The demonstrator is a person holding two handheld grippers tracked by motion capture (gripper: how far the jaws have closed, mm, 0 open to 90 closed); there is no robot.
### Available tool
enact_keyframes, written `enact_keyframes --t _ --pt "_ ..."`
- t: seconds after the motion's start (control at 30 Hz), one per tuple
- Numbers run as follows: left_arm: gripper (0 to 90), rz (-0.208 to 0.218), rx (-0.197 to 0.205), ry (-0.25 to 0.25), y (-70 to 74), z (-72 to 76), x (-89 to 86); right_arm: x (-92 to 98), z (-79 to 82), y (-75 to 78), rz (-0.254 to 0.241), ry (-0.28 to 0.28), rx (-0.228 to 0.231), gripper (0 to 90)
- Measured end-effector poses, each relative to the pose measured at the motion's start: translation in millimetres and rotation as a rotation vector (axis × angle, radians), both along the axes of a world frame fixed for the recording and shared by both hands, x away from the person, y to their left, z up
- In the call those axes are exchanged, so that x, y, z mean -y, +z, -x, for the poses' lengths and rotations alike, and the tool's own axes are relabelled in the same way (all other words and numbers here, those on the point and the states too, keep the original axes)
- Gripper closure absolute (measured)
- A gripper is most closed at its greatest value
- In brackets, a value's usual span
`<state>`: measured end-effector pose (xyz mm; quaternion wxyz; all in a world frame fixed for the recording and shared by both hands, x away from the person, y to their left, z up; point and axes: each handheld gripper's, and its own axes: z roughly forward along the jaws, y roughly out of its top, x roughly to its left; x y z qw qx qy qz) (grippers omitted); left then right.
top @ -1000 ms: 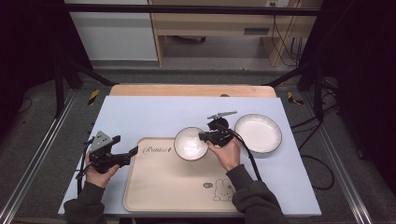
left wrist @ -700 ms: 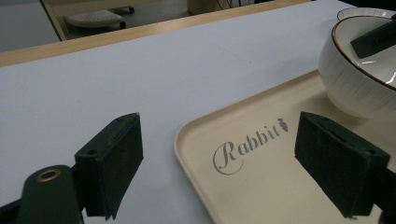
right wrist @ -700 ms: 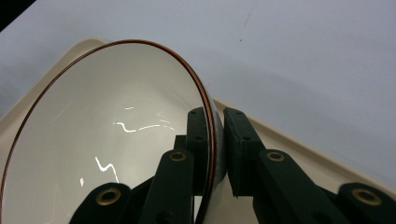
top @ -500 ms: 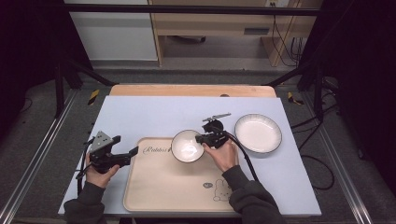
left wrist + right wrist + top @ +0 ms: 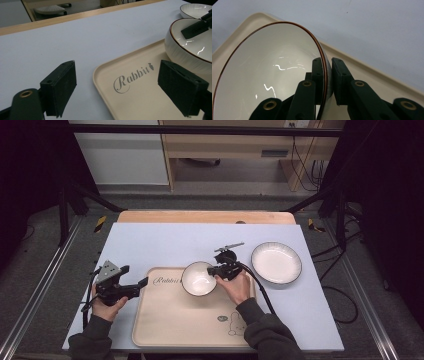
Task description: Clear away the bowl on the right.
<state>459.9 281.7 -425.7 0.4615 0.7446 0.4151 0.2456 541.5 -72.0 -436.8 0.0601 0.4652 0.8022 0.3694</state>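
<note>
White bowl (image 5: 198,279) with a thin brown rim, pinched at its right-hand wall by the right gripper (image 5: 218,270): one pad inside, one outside, clamped on the rim (image 5: 325,75). Held that way, most likely, for carrying by the edge and setting down level. Placed over the far edge of the cream tray (image 5: 170,325), near its far right corner, beside the printed word "Rabbit" (image 5: 131,78); resting or just above the tray floor, hard to tell. Empty inside, glossy, nothing but reflections. Left gripper (image 5: 142,283) at the tray's left edge near the far left corner, pads wide apart (image 5: 59,87), nothing between, perhaps waiting to steady the tray. Second white dish (image 5: 276,262), also empty, on the bench beyond the tray's right edge. Tray otherwise bare.
</note>
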Motion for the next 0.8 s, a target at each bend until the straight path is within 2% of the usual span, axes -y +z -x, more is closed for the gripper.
enact_keyframes --t 0.1,0.8 --pt "15.0 0.001 0.0 0.0 0.0 -0.1 -0.2 -0.5 -0.9 -2.6 0.011 0.002 -0.004 81.3" --pt "15.0 0.008 -0.001 0.001 0.3 -0.2 -0.7 2.3 -6.9 -9.6 0.007 -0.001 -0.032 82.0"
